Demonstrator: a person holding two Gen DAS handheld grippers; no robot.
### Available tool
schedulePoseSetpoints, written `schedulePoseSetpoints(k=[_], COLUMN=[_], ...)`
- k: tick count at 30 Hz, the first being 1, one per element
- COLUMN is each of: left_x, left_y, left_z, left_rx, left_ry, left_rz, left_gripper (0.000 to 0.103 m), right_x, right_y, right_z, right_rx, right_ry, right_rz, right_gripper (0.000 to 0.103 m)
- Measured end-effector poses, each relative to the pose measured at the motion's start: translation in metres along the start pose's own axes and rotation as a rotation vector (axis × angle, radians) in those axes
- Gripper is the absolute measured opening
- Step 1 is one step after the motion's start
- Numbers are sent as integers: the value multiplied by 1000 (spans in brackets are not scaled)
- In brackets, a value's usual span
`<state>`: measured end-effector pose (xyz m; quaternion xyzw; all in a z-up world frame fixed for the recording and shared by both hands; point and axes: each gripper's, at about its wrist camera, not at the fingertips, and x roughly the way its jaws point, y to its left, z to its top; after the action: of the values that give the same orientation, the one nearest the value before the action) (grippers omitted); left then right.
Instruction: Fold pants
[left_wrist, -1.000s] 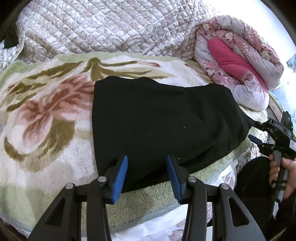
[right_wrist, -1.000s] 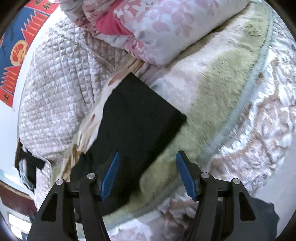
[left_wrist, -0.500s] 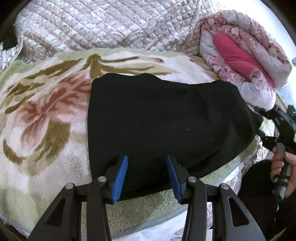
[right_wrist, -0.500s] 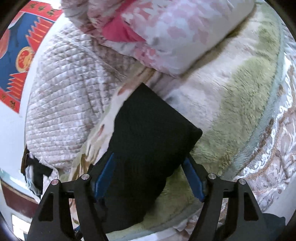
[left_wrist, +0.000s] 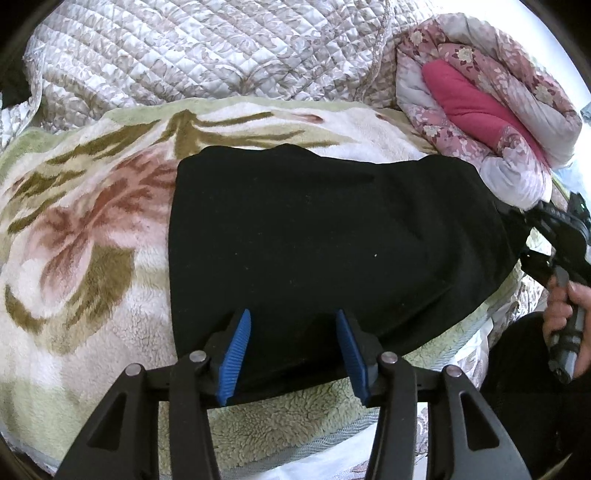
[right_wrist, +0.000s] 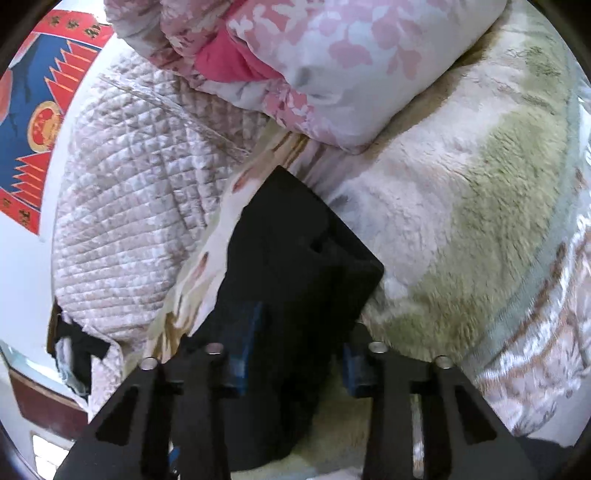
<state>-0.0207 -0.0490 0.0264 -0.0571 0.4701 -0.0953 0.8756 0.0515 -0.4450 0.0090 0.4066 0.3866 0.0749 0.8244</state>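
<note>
The black pants (left_wrist: 314, 240) lie on the fluffy blanket (left_wrist: 85, 229), near the pink quilt (left_wrist: 480, 103). The left tongs (left_wrist: 291, 347) gape wide over their near edge. The right tongs (right_wrist: 299, 354) straddle the end nearest the quilt, not yet squeezed. A thin pinch might let the cloth slip and bunch.

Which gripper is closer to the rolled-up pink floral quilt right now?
Right. The right gripper sits at the black pants' end just below the pink floral quilt; the left gripper is at the pants' near edge, farther away.
</note>
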Motion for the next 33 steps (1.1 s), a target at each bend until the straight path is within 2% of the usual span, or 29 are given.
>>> schedulePoseSetpoints(k=[3, 4, 5, 8, 17, 23, 27, 30, 32, 33], left_x=[1, 1, 0, -3, -24, -39, -48, -55, -58, -59], left_y=[0, -1, 0, 4, 22, 51, 68, 79, 87, 90], left_z=[0, 0, 0, 0, -7, -13, -16, -19, -22, -23], left_rx=[7, 11, 13, 2, -46, -116, -157, -179, -195, -201], left_ry=[-3, -4, -4, -3, -44, -70, -86, -97, -100, -99], left_rz=[1, 2, 2, -17, -62, -32, -7, 14, 29, 33], left_gripper=[54, 55, 55, 55, 55, 55, 55, 55, 55, 55], right_x=[9, 12, 13, 1, -5, 16, 48, 91, 105, 104], right_y=[-3, -3, -1, 19, 126, 200, 232, 230, 221, 220], right_z=[3, 6, 8, 9, -8, -65, -116, -167, -187, -195], right_rx=[18, 21, 14, -44, -361, -635, -771, -873, -909, -930], right_ry=[32, 39, 41, 1, 17, 120, 252, 382, 423, 407], right_rz=[-5, -1, -3, 26, 111, 165, 197, 144, 86, 85], right_gripper=[35, 33, 27, 25, 23, 23, 23, 24, 26, 27])
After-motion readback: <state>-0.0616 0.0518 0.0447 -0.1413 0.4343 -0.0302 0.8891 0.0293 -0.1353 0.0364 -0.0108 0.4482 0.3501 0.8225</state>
